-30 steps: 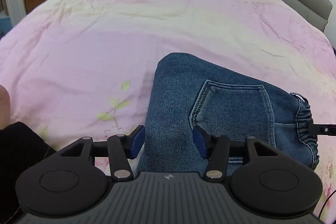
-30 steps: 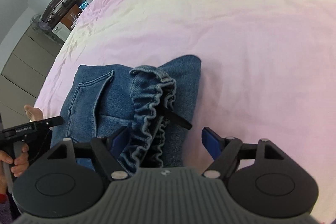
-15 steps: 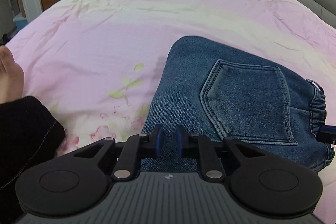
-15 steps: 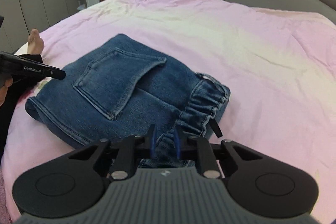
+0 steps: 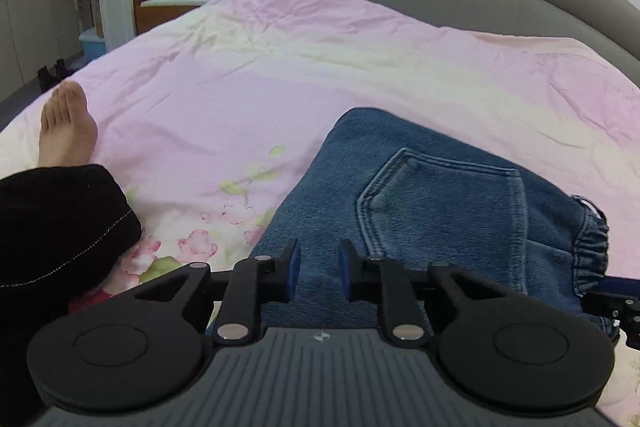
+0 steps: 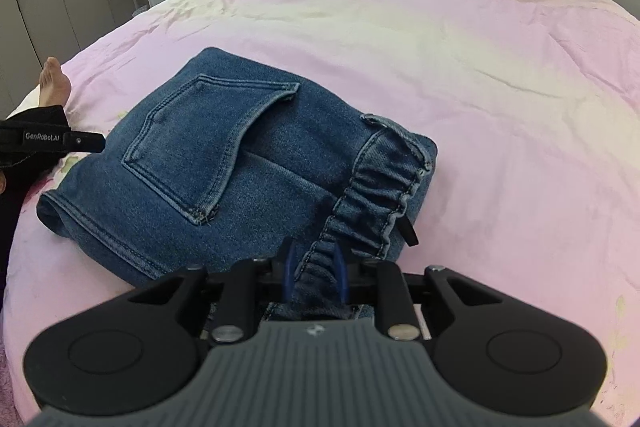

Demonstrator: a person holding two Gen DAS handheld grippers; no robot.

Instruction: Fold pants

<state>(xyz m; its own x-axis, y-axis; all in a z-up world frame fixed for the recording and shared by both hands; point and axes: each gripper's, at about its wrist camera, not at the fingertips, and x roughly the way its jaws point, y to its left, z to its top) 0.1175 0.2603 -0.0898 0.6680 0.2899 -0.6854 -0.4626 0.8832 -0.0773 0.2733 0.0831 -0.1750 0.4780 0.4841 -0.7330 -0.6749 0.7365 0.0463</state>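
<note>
Holding the pants' (image 6: 224, 163) waistband in my right gripper (image 6: 314, 277), I've reopened my left gripper (image 5: 319, 277) narrowly, empty.

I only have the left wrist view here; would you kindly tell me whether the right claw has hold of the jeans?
Observer: Yes. The right claw is shut on the jeans, with the elastic waistband bunched between its fingers.
Operator: Thank you. Does the waistband lie flat?
Observer: No. It is ruffled, and its near end runs up into the claw.
Operator: And where does my left claw sit, seen from that side?
Observer: The left claw shows at the jeans' left edge, beyond the back pocket. I cannot tell whether it touches the denim.
</note>
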